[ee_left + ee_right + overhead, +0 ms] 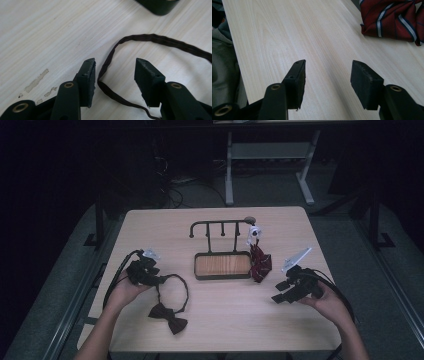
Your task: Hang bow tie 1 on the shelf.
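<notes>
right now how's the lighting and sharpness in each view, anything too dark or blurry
High view: dim and soft, room behind the table nearly black, the dark bow tie lacks detail. Left gripper view: bright, the bow tie's strap sharp between the left claw's jaws. Right gripper view: evenly lit, the striped red tie slightly soft, no glare.

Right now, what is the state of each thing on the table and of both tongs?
Dark bow tie: flat on table, strap looped.
Strap: between left tongs, not pinched.
Right tongs: open, empty.
Striped bow tie: hanging from rack.
Tray: empty.
</notes>
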Tool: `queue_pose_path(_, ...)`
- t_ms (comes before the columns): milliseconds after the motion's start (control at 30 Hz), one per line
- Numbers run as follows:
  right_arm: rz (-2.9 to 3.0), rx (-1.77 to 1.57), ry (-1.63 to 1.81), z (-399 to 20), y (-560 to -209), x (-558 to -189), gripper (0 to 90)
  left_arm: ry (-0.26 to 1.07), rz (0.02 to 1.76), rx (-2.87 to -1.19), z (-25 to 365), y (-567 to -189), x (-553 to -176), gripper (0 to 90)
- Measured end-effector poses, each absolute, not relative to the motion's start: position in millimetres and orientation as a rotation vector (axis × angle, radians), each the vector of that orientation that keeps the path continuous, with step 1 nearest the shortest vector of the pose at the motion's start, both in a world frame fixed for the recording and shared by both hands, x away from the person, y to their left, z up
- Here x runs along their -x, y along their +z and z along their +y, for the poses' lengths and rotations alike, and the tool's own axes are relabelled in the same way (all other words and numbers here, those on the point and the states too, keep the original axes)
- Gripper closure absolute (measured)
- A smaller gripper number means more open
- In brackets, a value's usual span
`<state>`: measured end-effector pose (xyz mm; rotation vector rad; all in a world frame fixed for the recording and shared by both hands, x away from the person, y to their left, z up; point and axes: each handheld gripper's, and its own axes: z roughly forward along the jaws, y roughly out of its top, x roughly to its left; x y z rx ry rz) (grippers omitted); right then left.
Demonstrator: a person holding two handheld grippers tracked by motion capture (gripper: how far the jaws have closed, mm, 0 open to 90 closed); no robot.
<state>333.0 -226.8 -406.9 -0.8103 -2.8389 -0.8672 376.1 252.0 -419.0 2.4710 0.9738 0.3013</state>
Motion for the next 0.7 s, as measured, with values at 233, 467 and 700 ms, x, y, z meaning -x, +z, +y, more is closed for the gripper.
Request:
queue_pose_path(233, -2.84, 0.811, -0.869, -228, -407, -333, 45.4, 0.286, 1.016, -2.504, 250, -430, -389, 56.2)
queue_pose_path(467, -2.842, 0.809, -0.872, -227, -408, -333, 45.6, 0.264, 1.034, -2.526, 252, -432, -397, 64.2)
queue_pose_path(700, -2.846, 0.806, -0.882, -229, -407, -333, 45.9, 0.241, 1.035, -2.564, 248, -438, -399, 69.9)
